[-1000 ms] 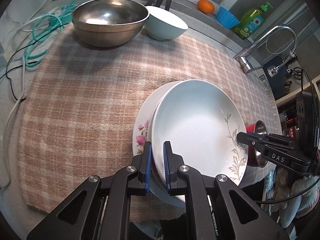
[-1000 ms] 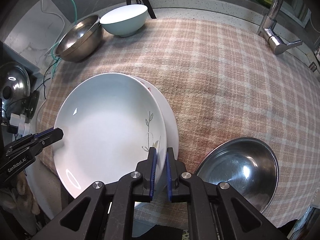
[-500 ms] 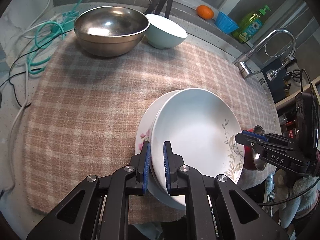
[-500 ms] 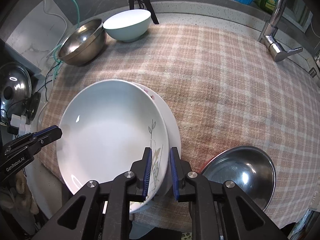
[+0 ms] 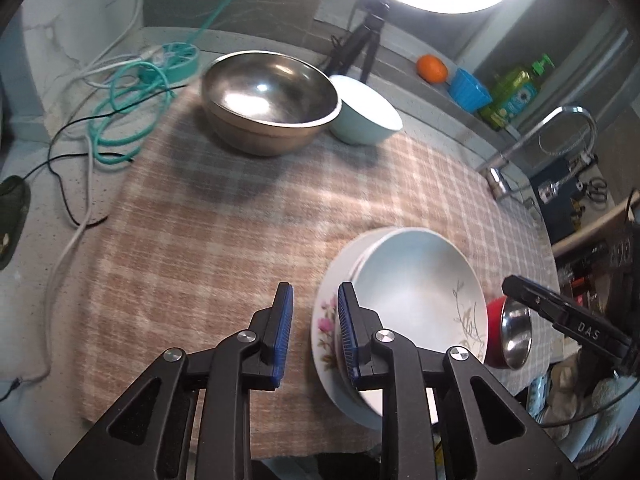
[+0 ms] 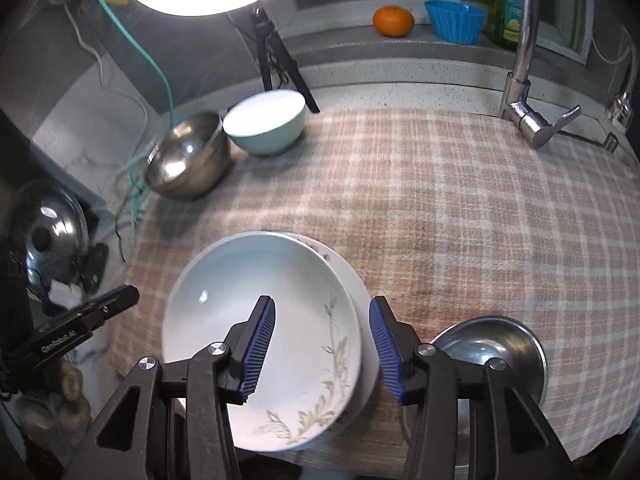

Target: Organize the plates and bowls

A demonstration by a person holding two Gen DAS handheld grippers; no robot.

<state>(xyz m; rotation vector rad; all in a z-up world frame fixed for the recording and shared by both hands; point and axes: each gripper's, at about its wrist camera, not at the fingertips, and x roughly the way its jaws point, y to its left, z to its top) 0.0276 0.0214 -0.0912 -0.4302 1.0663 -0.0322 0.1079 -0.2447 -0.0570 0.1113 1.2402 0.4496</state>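
A white deep plate with a leaf print [image 5: 420,284] [image 6: 264,332] rests on a flat plate with pink flowers [image 5: 325,322] [image 6: 358,284] at the near edge of the checked cloth [image 5: 240,224]. My left gripper [image 5: 313,334] is open, raised just left of the stack, holding nothing. My right gripper [image 6: 324,354] is open wide above the stack's right rim, holding nothing. A large steel bowl [image 5: 270,100] [image 6: 186,156] and a pale blue bowl [image 5: 366,110] [image 6: 266,122] sit at the far side. A smaller steel bowl [image 6: 488,354] [image 5: 514,332] lies right of the stack.
Teal and white cables [image 5: 120,108] lie at the far left. A tripod [image 6: 276,52] with a ring light stands behind the bowls. A tap [image 6: 528,80], an orange [image 6: 393,20], a blue cup [image 6: 454,20] and a soap bottle [image 5: 514,92] are at the back right. A pot lid [image 6: 44,232] is left.
Both grippers have opened and let go of the leaf-print plate, which now rests on the flowered plate. Both have pulled up and back from the stack.
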